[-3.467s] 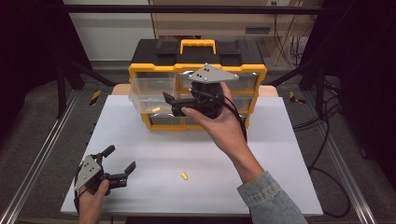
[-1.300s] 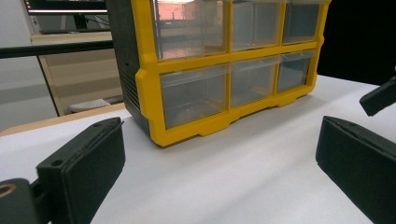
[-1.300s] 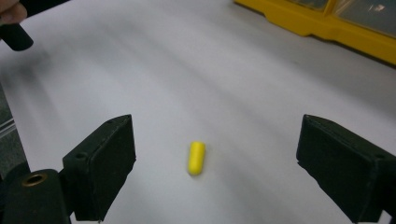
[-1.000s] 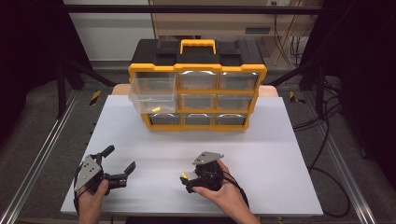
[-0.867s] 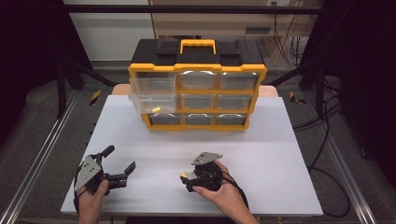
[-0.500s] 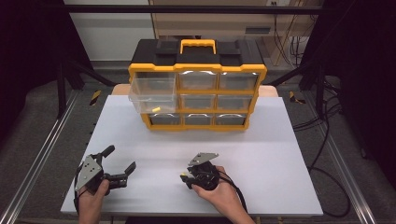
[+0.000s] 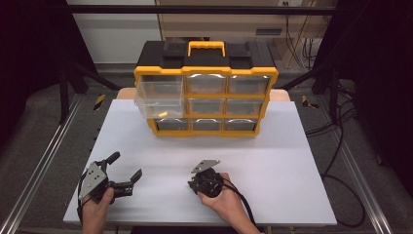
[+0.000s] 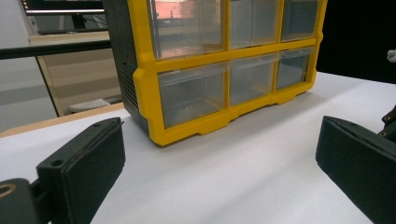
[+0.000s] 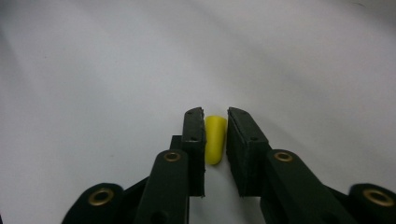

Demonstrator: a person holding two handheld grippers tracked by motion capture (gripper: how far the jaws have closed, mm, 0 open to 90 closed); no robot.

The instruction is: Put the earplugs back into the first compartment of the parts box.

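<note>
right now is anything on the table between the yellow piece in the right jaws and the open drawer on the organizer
Nothing visible is. The yellow piece sits between the right gripper jaws near the table's front edge. The open drawer juts from the organizer top left, and the white surface between them is bare. The left gripper is off to the side.

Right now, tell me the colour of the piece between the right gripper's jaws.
Yellow piece; right gripper view.

Open surface in front, drawer cabinet blocking the back

The white surface [image 7: 292, 146] lay bare between the two claws and out to the right edge, leaving wide room to pass. The drawer cabinet [image 7: 204, 87] stood across the far middle, and its pulled-out top-left drawer [image 7: 158, 100] jutted forward over the surface.
</note>
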